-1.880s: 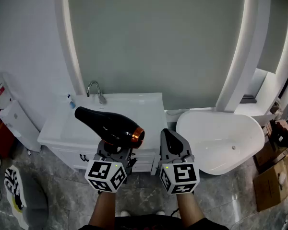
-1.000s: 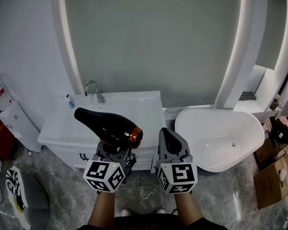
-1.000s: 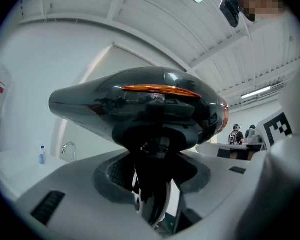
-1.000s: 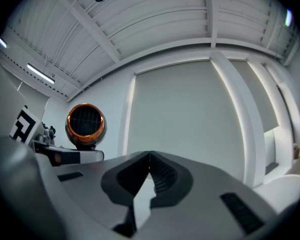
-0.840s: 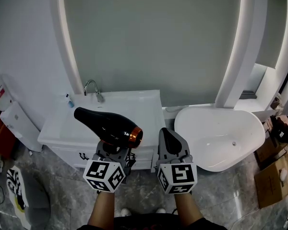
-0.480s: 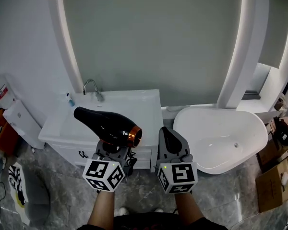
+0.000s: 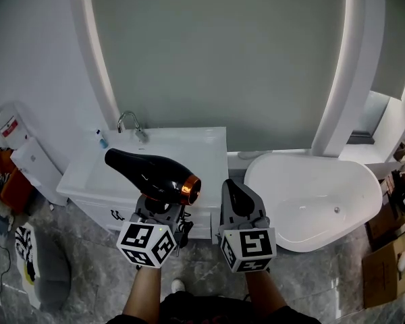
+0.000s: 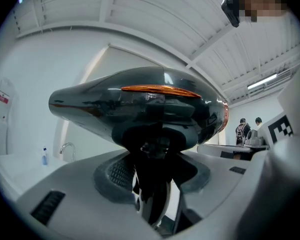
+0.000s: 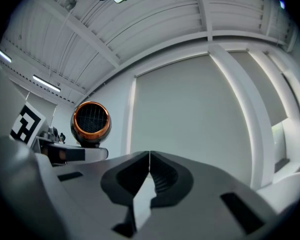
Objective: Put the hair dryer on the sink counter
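A glossy black hair dryer (image 7: pixel 150 175) with a copper rear ring hangs in front of the white sink counter (image 7: pixel 206 155), nozzle to the left. My left gripper (image 7: pixel 159 211) is shut on its handle; in the left gripper view the dryer (image 8: pixel 140 109) fills the frame above the pads. My right gripper (image 7: pixel 237 196) stands beside it on the right, shut and empty; its view has the jaws (image 9: pixel 149 170) touching and the dryer's copper grille (image 9: pixel 91 122) at the left.
A chrome tap (image 7: pixel 131 124) and a small bottle (image 7: pixel 102 139) stand at the counter's back left. A white bathtub (image 7: pixel 314 196) lies to the right. Cardboard boxes (image 7: pixel 389 262) sit far right, a white dispenser (image 7: pixel 27 160) far left. The floor is grey stone.
The scene has shifted a little in the head view as the camera moved; both grippers and the dryer keep their places relative to each other.
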A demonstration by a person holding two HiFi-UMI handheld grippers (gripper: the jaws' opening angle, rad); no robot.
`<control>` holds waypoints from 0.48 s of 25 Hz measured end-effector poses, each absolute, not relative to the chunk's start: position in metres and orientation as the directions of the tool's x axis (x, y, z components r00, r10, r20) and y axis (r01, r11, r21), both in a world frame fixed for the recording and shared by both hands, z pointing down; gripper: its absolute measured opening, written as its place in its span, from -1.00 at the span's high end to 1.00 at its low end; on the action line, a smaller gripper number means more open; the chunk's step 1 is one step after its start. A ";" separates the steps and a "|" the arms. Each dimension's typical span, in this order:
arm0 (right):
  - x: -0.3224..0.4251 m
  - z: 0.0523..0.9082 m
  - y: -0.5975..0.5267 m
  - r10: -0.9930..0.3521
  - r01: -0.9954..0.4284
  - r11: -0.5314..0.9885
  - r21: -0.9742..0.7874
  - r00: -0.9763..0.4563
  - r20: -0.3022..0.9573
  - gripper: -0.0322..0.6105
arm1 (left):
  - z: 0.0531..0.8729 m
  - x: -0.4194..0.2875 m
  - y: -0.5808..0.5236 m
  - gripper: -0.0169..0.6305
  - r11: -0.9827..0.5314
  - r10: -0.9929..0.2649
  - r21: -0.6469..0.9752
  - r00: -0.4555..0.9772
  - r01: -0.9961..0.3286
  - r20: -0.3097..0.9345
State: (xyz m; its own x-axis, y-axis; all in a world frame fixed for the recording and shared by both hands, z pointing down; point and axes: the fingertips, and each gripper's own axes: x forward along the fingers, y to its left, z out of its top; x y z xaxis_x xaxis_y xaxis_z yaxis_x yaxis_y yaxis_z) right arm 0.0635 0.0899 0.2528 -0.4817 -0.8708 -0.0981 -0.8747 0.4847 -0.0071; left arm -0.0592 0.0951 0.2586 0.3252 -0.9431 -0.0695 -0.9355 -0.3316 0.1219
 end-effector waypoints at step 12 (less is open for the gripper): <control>0.067 0.270 0.043 -0.884 -0.886 0.464 -0.009 -0.463 -0.065 0.83 | 0.268 -0.059 0.046 0.36 -0.352 -0.936 0.123 0.348 -0.928 -0.057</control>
State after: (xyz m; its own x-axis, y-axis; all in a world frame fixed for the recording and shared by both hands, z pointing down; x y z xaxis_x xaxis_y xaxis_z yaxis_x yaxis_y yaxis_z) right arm 0.0671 0.0434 0.2697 -0.4628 -0.8841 -0.0654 -0.8857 0.4643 -0.0086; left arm -0.0590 0.0464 0.2680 0.3479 -0.9358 -0.0572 -0.9277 -0.3524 0.1235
